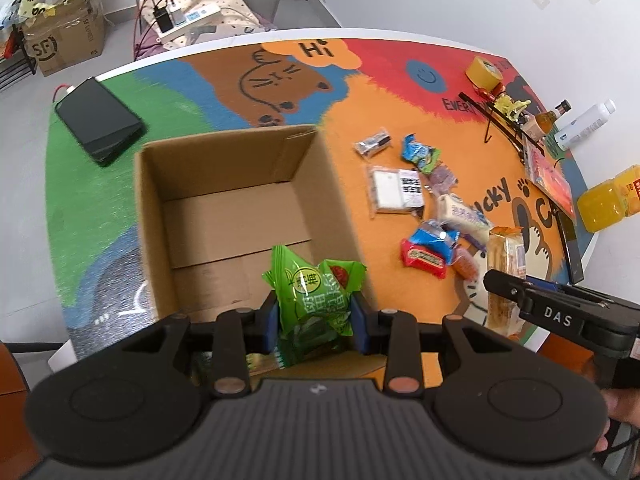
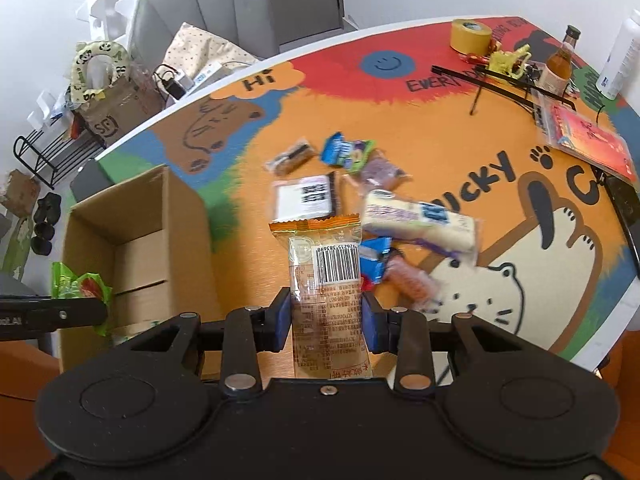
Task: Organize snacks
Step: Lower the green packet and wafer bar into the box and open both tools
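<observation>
My left gripper (image 1: 316, 320) is shut on a green snack packet (image 1: 316, 292) and holds it over the near edge of an open cardboard box (image 1: 224, 216). The box floor shows nothing else in it. My right gripper (image 2: 326, 320) is shut on a clear orange-topped snack packet (image 2: 326, 276) with a barcode, held above the table right of the box (image 2: 132, 240). A pile of loose snacks (image 1: 424, 208) lies on the colourful table mat; it also shows in the right wrist view (image 2: 384, 216). The right gripper with its packet (image 1: 504, 276) shows at the right of the left wrist view.
A black phone (image 1: 100, 120) lies left of the box. A yellow tape roll (image 1: 484, 70), small bottles (image 1: 584, 122), an orange juice bottle (image 1: 612, 196), a red packet (image 1: 550, 176) and black sticks sit along the far right table edge. A chair (image 2: 208, 12) stands beyond.
</observation>
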The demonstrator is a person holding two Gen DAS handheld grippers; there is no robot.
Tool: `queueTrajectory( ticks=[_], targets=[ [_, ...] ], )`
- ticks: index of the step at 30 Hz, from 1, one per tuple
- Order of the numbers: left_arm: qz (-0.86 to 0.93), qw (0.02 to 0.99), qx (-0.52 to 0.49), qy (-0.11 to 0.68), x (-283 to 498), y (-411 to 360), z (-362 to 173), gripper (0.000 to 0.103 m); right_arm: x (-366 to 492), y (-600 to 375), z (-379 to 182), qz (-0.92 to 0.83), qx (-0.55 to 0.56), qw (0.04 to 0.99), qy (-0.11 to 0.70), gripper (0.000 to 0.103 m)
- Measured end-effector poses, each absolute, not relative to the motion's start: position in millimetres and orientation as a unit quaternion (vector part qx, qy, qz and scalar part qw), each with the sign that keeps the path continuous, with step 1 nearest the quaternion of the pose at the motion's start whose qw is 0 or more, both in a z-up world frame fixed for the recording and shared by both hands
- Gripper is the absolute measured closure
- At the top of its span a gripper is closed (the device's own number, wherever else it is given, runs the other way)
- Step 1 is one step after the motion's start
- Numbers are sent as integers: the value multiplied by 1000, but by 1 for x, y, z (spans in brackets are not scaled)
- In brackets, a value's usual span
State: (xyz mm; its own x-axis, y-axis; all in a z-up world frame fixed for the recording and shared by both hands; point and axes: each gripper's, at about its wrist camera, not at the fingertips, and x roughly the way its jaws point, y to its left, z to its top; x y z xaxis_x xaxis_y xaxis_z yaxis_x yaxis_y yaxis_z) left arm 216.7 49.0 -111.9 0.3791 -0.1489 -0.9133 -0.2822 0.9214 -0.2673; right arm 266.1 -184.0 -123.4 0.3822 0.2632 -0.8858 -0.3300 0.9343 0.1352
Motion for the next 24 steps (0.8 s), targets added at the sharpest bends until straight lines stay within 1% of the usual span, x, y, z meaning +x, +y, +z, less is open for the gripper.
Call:
queueTrajectory(
  ticks=[8,15,19,24],
  targets=[
    [36,811,-196,550,205,80,-112,68,241,-156,-115,176,-24,840,513,69],
    [14,817,-181,547,207,88,-113,68,230,-134,-105,168,-14,850,499,69],
    [14,810,-177,558,207,94,-115,58,226,-119,-103,173,-8,851,497,69],
    [27,817,-180,548,197,109,-106,51,225,-98,-103,193,-10,847,496,69]
  ],
)
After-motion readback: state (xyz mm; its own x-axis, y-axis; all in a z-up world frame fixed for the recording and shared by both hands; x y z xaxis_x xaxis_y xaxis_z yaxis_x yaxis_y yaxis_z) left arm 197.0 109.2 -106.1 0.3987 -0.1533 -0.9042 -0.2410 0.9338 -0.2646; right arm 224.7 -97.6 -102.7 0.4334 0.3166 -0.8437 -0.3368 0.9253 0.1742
